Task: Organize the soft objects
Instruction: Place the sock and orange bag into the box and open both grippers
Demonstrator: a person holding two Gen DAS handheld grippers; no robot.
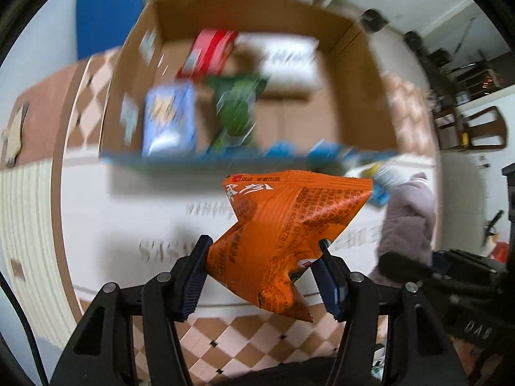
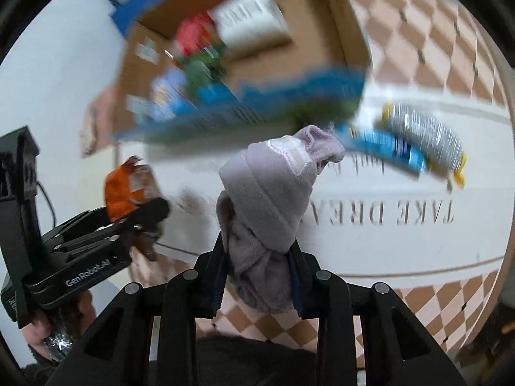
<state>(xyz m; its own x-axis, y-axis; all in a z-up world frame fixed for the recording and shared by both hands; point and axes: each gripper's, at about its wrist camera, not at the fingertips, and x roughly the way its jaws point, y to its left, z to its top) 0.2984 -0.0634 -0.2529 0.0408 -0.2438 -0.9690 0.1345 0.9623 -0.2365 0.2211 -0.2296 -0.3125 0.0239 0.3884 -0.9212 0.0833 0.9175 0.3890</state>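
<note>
My left gripper (image 1: 262, 259) is shut on an orange snack bag (image 1: 289, 225) and holds it in the air in front of the open cardboard box (image 1: 363, 96). My right gripper (image 2: 257, 257) is shut on a lilac rolled sock (image 2: 267, 206), held up over the round mat. The sock also shows in the left wrist view (image 1: 408, 218), to the right. The left gripper with the orange bag (image 2: 128, 189) shows at the left of the right wrist view. The box (image 2: 341, 16) holds a red pack (image 1: 209, 51), a blue pack (image 1: 170, 115), a green bag (image 1: 238, 109) and a white pack (image 1: 286, 61).
A blue and silver packet (image 2: 415, 138) lies on the white round mat (image 2: 418, 244) right of the box. The mat has printed lettering and a checkered border (image 2: 434, 45). A blue board (image 1: 109, 9) stands behind the box. Chairs and shelves (image 1: 466, 122) are at the far right.
</note>
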